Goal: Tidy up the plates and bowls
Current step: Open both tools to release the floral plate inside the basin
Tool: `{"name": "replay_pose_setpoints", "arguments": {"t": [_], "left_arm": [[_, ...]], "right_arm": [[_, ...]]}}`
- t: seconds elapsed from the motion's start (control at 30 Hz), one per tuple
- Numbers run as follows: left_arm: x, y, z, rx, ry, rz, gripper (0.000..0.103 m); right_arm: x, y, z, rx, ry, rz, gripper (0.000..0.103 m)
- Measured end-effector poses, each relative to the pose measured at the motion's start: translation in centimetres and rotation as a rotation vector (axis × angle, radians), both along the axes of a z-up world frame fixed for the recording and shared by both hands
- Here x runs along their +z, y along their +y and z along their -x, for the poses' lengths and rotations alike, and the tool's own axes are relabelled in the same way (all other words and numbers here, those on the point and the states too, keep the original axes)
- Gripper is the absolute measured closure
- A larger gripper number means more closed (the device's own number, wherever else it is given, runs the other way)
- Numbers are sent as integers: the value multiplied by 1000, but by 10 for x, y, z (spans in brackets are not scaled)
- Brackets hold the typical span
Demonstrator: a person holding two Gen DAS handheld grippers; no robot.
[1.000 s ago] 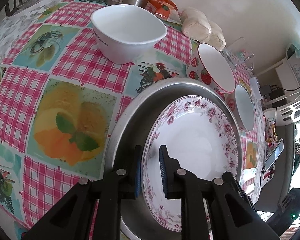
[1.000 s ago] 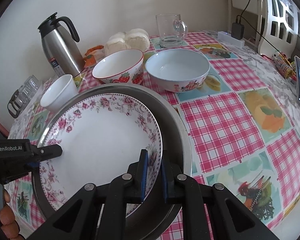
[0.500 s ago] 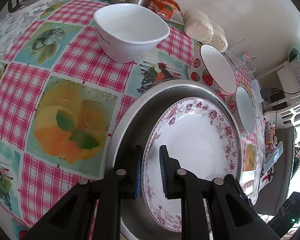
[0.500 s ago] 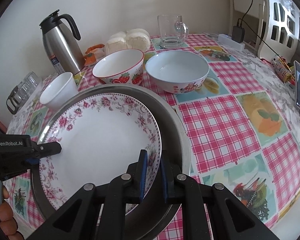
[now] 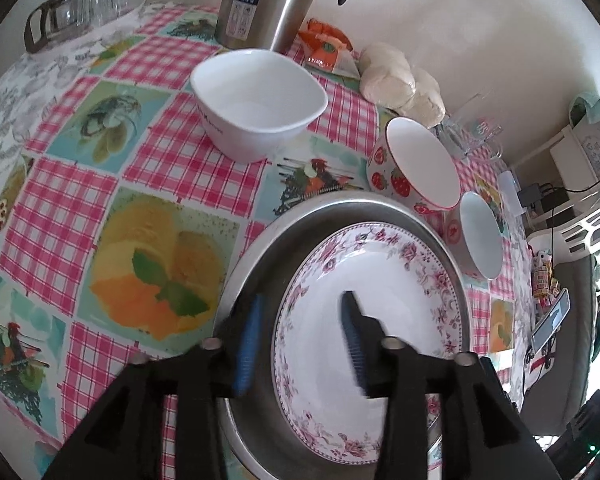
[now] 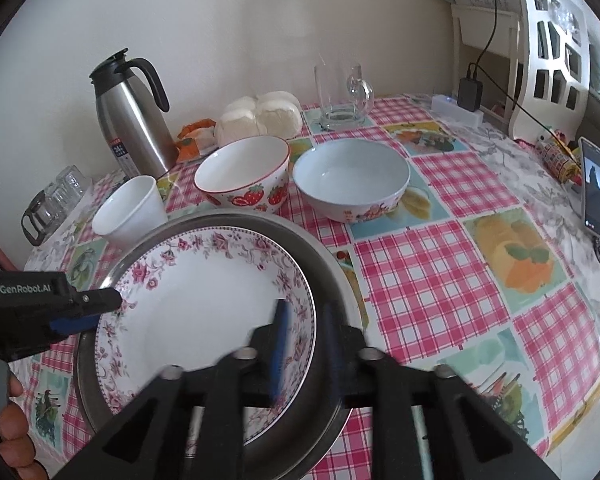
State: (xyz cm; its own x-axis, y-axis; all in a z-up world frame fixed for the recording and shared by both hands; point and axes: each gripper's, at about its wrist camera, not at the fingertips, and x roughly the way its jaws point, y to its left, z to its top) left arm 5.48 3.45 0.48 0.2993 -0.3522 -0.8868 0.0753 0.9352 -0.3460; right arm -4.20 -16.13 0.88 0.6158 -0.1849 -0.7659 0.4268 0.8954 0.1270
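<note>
A floral-rimmed white plate (image 5: 380, 300) (image 6: 204, 288) lies inside a round steel tray (image 5: 340, 208) (image 6: 324, 256) on the checked tablecloth. My left gripper (image 5: 300, 340) is open, its fingers straddling the plate's near-left rim. My right gripper (image 6: 304, 336) is open, its fingers straddling the plate's right rim. A white square bowl (image 5: 260, 96) (image 6: 128, 212), a strawberry bowl (image 5: 416, 168) (image 6: 244, 172) and a pale blue bowl (image 5: 480, 236) (image 6: 352, 176) stand behind the tray.
A steel thermos (image 6: 132, 120) (image 5: 268, 0), wrapped buns (image 6: 260, 116) and a glass mug (image 6: 342, 96) line the wall. Small glasses (image 5: 88, 8) sit far left. A phone (image 6: 596, 188) lies at the table's right edge.
Both grippers have opened and let go of the plate's rim; the plate now rests in the steel tray. Both grippers have drawn back slightly.
</note>
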Motion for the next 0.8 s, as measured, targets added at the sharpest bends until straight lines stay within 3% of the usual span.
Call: {"name": "replay_pose_setpoints", "arguments": {"t": [0.2, 0.43, 0.8], "left_arm": [[4, -3, 0, -5, -6, -13, 48], [11, -12, 5, -35, -48, -26, 24], [18, -10, 5, 10, -127, -76, 9]], "right_arm": [[0, 0, -1, -3, 3, 15, 33], [-2, -3, 0, 4, 9, 28, 17], [-2, -6, -1, 14, 14, 43, 0]]}}
